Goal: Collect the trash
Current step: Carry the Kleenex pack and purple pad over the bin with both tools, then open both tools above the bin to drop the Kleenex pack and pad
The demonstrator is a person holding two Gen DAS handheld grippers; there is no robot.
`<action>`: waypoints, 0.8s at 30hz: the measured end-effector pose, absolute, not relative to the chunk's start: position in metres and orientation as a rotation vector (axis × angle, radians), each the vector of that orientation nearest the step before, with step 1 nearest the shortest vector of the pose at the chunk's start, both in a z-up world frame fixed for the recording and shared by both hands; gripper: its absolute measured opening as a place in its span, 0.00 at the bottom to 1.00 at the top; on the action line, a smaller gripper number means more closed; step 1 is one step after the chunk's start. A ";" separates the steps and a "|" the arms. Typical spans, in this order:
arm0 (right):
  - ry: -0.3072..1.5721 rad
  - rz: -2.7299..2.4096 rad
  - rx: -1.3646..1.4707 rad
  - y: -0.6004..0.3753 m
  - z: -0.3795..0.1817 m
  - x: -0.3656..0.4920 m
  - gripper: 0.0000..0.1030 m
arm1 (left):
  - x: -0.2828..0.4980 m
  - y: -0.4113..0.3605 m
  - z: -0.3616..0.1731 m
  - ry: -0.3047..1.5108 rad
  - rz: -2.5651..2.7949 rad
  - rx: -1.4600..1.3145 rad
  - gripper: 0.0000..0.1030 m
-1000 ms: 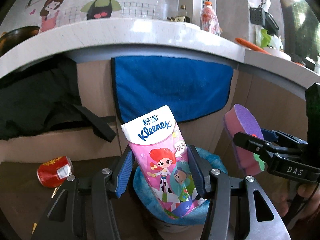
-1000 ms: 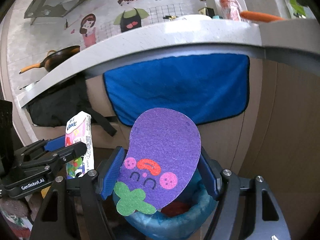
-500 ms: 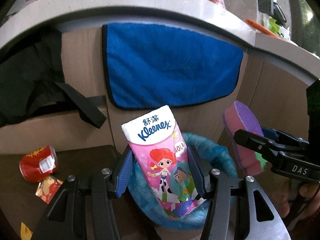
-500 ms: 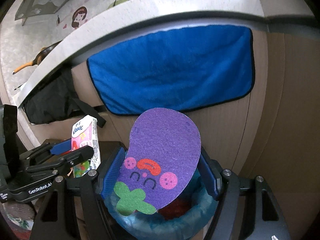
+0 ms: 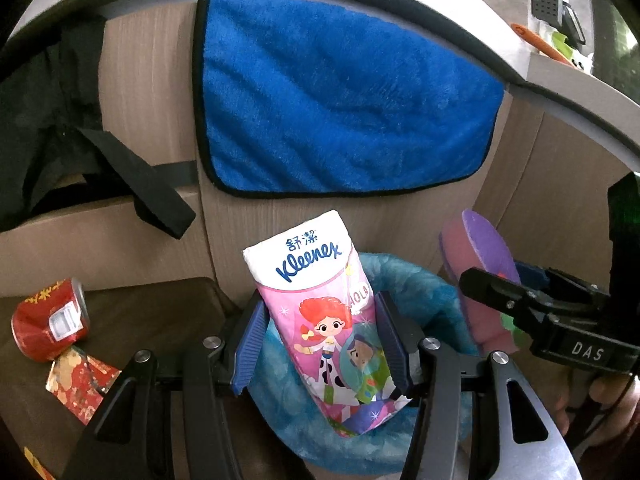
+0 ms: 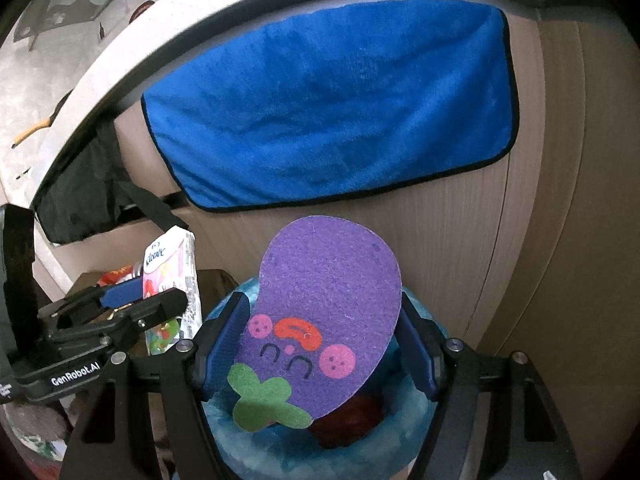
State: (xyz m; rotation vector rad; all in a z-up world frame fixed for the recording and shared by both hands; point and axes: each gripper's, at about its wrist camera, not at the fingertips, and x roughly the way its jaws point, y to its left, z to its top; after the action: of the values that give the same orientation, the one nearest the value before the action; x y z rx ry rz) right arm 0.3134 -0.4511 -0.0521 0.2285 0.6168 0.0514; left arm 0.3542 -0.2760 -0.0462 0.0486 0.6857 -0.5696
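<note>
Can (image 5: 50,320) left of bin (image 5: 420,292)

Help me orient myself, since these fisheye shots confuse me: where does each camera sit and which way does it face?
Left wrist: on the left gripper, looking along its fingers, down at the bin; it holds a tissue pack; the right gripper shows at the right edge.
Right wrist: on the right gripper, aimed down at the bin; it holds a purple sponge; the left gripper shows at left.
Shared: the bin, blue towel and both held items.
</note>
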 end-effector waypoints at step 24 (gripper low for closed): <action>0.606 0.030 0.250 -0.454 -0.048 0.303 0.77 | 0.365 -0.221 -0.013 0.674 -0.605 -0.145 0.70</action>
State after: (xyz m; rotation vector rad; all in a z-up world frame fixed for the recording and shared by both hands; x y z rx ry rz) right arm 0.3034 -0.4543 -0.0482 0.2499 0.6056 0.0295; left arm 0.3655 -0.2210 -0.0129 -0.1450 0.6738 -0.6046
